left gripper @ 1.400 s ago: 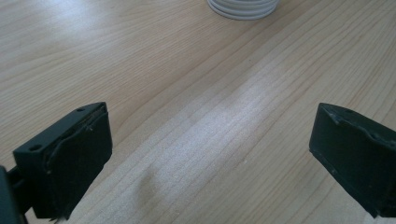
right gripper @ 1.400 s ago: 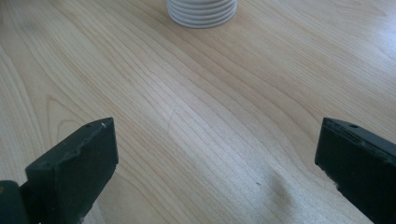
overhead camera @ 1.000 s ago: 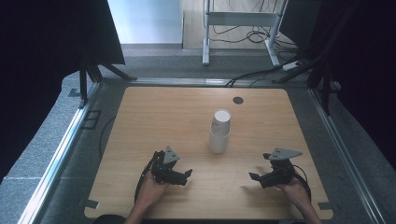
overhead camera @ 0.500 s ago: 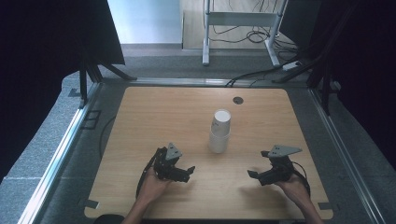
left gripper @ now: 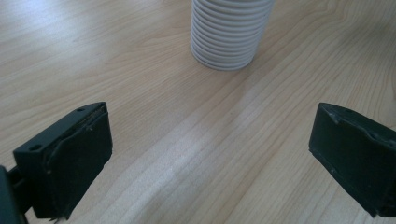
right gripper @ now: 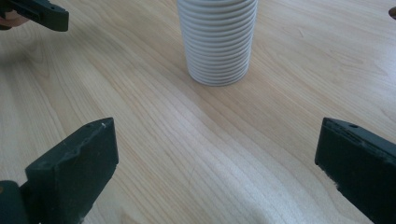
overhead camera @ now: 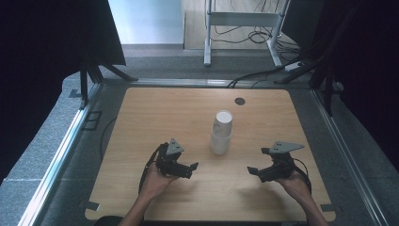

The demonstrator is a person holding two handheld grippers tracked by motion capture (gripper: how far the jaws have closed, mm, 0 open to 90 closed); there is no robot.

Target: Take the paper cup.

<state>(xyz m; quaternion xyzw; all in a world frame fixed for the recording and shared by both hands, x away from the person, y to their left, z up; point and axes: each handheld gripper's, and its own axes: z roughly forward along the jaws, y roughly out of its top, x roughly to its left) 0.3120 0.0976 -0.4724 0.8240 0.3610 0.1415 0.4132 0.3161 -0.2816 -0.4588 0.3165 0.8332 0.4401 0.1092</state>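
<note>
A stack of white paper cups stands upside down near the middle of the wooden table, a little right of centre in the high view, with its ribbed rims piled at the bottom. In the lower left of that view the left gripper sits low over the table in the person's left hand, its jaws pointing right toward the cups. In the lower right the right gripper is held in the right hand, its jaws pointing left. The cups stand between the two grippers and slightly farther up the frame, apart from both.

In the left gripper view the jaws are spread wide at the lower corners, with bare wood between them, and the stack of cups stands at the top centre. In the right gripper view the jaws are likewise spread wide with nothing between them; the cups rise at the top centre, and the tip of the left gripper shows in the upper left corner.

A small dark round hole lies in the tabletop near its far edge, above the cups.
</note>
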